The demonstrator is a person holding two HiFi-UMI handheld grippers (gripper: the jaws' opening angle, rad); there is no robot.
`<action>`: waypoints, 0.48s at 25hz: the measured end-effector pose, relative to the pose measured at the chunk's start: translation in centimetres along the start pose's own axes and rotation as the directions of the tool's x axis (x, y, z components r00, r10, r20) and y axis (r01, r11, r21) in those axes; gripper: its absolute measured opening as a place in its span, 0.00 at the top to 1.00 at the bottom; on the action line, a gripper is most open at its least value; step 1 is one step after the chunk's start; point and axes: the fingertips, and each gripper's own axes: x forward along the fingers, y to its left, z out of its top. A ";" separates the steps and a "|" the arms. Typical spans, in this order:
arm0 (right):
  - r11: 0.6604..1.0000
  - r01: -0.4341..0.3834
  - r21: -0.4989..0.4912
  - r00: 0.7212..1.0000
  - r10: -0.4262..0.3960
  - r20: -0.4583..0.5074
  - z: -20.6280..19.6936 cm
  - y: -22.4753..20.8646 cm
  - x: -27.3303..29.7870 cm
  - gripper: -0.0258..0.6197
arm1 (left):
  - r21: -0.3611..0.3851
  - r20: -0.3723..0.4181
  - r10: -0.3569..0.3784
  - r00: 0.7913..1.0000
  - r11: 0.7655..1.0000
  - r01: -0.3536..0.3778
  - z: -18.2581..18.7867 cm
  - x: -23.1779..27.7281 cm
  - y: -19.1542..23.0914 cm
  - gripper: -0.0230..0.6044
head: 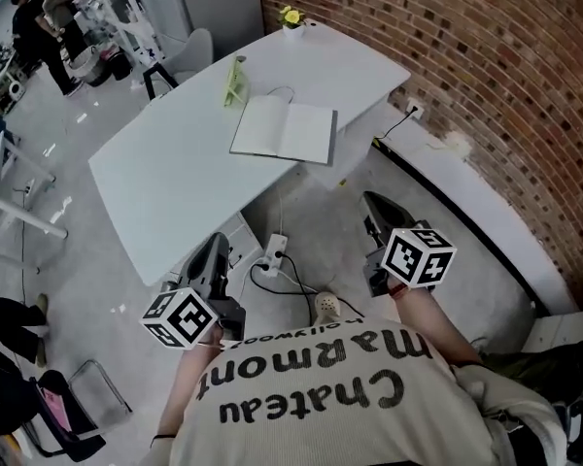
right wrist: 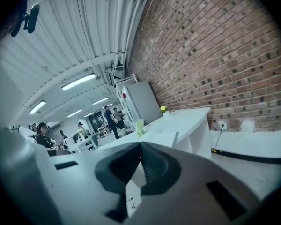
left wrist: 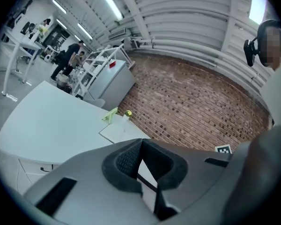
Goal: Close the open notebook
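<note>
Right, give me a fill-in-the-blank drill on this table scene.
The notebook lies ____ on the white table.
The flower at the table's far corner is ____.
The wall beside the table is made of ____.
Missing words: open, yellow, brick.

White table (head: 175, 183) bears an open notebook (head: 284, 130) (lying flat), green object (head: 235, 81), yellow flowers (head: 291, 16).

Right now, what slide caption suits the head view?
Left gripper and right gripper, both shut, short of the table with the open notebook.
</note>
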 end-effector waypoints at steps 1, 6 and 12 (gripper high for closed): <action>1.000 -0.009 -0.005 1.000 0.009 -0.002 0.8 -0.6 1.0 0.96 | -0.003 0.016 0.010 1.000 1.000 -0.010 0.6 1.0 0.1 0.96; 0.998 -0.064 -0.020 0.998 0.064 0.001 4.3 -2.8 5.8 0.96 | -0.012 0.071 0.041 0.997 0.999 -0.040 2.4 5.7 0.6 0.96; 0.995 -0.103 -0.012 0.994 0.102 -0.028 5.6 -6.2 10.2 0.96 | -0.039 0.075 0.082 0.994 0.996 -0.080 1.9 10.3 1.0 0.96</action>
